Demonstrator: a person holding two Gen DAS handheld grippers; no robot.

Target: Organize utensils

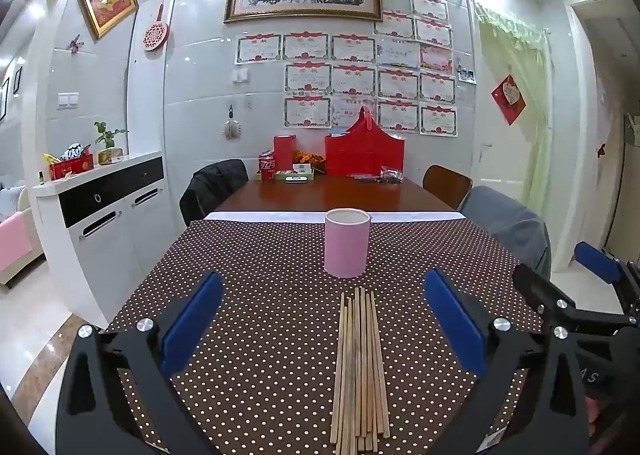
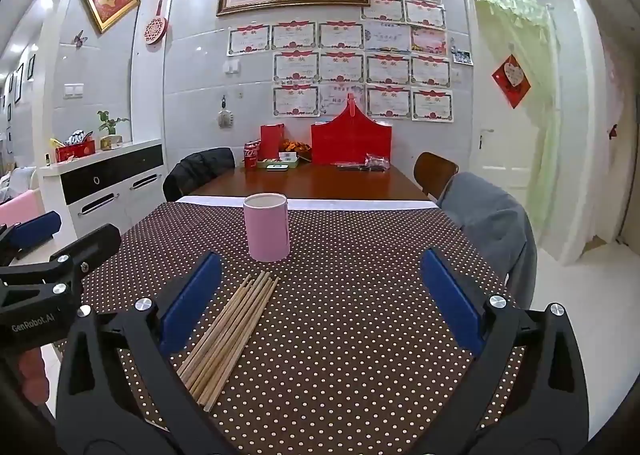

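A long wooden counter (image 1: 332,195) is seen running away toward a tiled wall, its near half covered by a brown cloth with white dots (image 1: 260,263). At the far end a red gift box (image 1: 364,153) and a red can (image 1: 267,169) are set among smaller items that are too small to tell apart. Chairs stand at both sides, one draped with a dark jacket (image 1: 214,185) and one with a grey garment (image 1: 508,225).

The left tool (image 1: 324,295) is held above the cloth with its blue pads (image 1: 192,319) spread as wide as they go; nothing is gripped and nothing is touched by them. The right tool (image 2: 320,279) is held beside it, likewise spread fully, with nothing between its pads pressed or touched. In the left wrist view, part of the right tool is seen at the right edge; in the right wrist view, part of the left tool is seen at the left edge.

A pink cylindrical cup (image 1: 346,243) is stood upright on the dotted cloth, open at the top, near the middle of the counter. Just in front of it, apart from it, a bundle of wooden chopsticks (image 1: 360,371) is laid flat on the cloth, side by side, tips pointing toward the cup. In the left wrist view the bundle lies between the open pads; in the right wrist view it lies close to the left pad.
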